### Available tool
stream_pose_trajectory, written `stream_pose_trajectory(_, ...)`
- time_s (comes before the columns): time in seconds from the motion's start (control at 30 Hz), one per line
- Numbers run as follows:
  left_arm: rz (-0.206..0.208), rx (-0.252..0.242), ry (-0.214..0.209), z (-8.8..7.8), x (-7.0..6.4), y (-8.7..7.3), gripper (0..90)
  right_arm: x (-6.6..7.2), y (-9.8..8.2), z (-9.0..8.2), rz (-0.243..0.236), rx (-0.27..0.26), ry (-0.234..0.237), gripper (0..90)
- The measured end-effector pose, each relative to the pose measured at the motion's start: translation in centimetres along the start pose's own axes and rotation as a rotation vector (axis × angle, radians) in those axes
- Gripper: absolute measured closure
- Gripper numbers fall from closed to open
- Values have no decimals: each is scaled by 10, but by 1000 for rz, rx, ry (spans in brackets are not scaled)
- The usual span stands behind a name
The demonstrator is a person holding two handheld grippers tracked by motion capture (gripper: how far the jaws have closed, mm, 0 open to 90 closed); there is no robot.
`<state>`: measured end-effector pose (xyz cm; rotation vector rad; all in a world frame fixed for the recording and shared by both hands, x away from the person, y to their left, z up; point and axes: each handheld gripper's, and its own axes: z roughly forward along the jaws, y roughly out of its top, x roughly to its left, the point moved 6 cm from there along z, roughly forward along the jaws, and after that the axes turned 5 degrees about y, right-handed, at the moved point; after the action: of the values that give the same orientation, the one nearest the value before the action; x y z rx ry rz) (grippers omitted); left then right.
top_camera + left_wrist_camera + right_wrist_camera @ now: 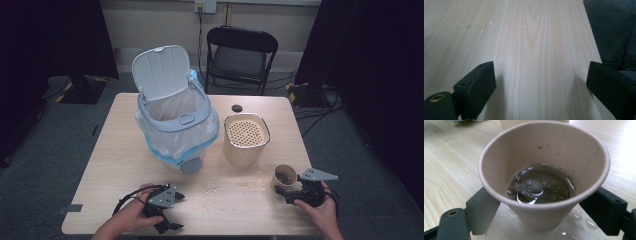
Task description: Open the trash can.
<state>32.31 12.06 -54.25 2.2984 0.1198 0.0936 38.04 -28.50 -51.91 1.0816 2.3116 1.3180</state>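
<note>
We see the paper cup (285,177) standing upright near the right front of the wooden table (115,150), its long axis vertical and its open mouth pointing straight up, just in front of the beige strainer container (246,139). In the right gripper view the paper cup (544,175) sits between the two black jaws, wider at the rim than at the base, with a shallow pool of dark liquid and soggy dregs at the bottom and droplets on the table around its foot. The right gripper (300,192) has its jaws on either side of the cup's lower wall; we cannot tell whether the pads press on it or merely flank it. Our left gripper (172,210) rests near the front edge at the left, its jaws spread wide apart over bare wood with nothing between them. Behind stands a white bin (175,117) lined with a plastic bag, its lid (161,71) tipped open. Spilled crumbs (212,191) lie between the grippers.
</note>
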Motion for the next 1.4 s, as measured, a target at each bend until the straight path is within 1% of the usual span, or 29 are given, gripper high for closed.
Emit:
stream_pose_trajectory(0.03,20,13,1,-1,2,-1,84,0,1,0,3,-5,-2,183)
stream_pose_trajectory(0.07,21,14,1,-1,2,-1,83,-1,2,0,1,-15,-10,182)
stream_pose_trajectory(0.1,21,14,1,-1,2,-1,83,-1,2,0,9,-23,-4,187)
stream_pose_trajectory(0.17,21,13,1,-1,2,-1,83,-1,5,0,6,-41,-6,189)
stream_pose_trajectory(0.2,13,9,0,-1,1,0,83,-1,5,0,4,-42,-7,189)
stream_pose_trajectory(0.23,22,14,1,-1,2,-1,83,-1,5,0,2,-45,-7,189)
stream_pose_trajectory(0.3,15,10,1,-1,1,0,83,-1,6,1,-2,-50,-6,189)
stream_pose_trajectory(0.37,22,14,1,-1,2,-1,83,0,8,2,-5,-58,-2,195)
stream_pose_trajectory(0.4,13,8,0,-1,1,0,83,0,9,3,-6,-64,-4,194)
stream_pose_trajectory(0.43,9,6,-1,0,1,0,83,0,9,3,-6,-64,-4,194)
stream_pose_trajectory(0.47,21,13,0,-1,2,-1,83,0,9,3,-8,-60,-7,199)
stream_pose_trajectory(0.5,14,9,0,-1,1,0,83,0,9,3,-8,-60,-7,199)
stream_pose_trajectory(0.53,21,13,1,-1,2,-1,83,0,9,3,-8,-62,-7,205)
stream_pose_trajectory(0.57,14,9,0,-1,1,0,83,0,9,3,-11,-66,-10,201)
stream_pose_trajectory(0.6,22,14,1,-1,2,-1,83,0,10,3,-15,-71,-7,208)
stream_pose_trajectory(0.73,15,12,1,-1,1,-1,83,1,10,5,-19,-78,-11,224)
stream_pose_trajectory(0.77,24,20,1,-1,2,-1,82,1,10,5,-20,-81,-11,226)
stream_pose_trajectory(0.8,17,15,0,-1,1,-1,82,1,10,5,-22,-83,-12,229)
stream_pose_trajectory(0.83,22,17,0,-1,2,-1,82,1,10,5,-26,-87,-13,230)
stream_pose_trajectory(0.87,24,17,0,-1,2,-1,82,1,10,5,-29,-88,-14,234)
stream_pose_trajectory(0.93,7,7,0,0,0,0,82,1,10,5,-33,-90,-14,241)
stream_pose_trajectory(1.03,20,15,1,-1,1,-1,82,1,10,4,-38,-89,-16,251)
stream_pose_trajectory(1.13,1,1,-1,0,0,0,81,2,11,4,-46,-80,-19,262)
stream_pose_trajectory(1.17,20,16,-2,-1,1,-1,81,2,11,4,-49,-78,-19,264)
stream_pose_trajectory(1.2,19,12,-2,-1,1,0,81,2,11,4,-50,-75,-20,265)
stream_pose_trajectory(1.23,0,1,-2,0,0,0,81,2,11,3,-47,-70,-21,267)
stream_pose_trajectory(1.3,-1,1,-3,0,0,0,80,3,13,3,-57,-66,-23,270)
stream_pose_trajectory(1.33,15,13,-4,-1,1,0,79,2,14,2,-59,-65,-23,270)
stream_pose_trajectory(1.4,-2,1,-3,0,0,0,79,3,17,0,-51,-67,-21,271)
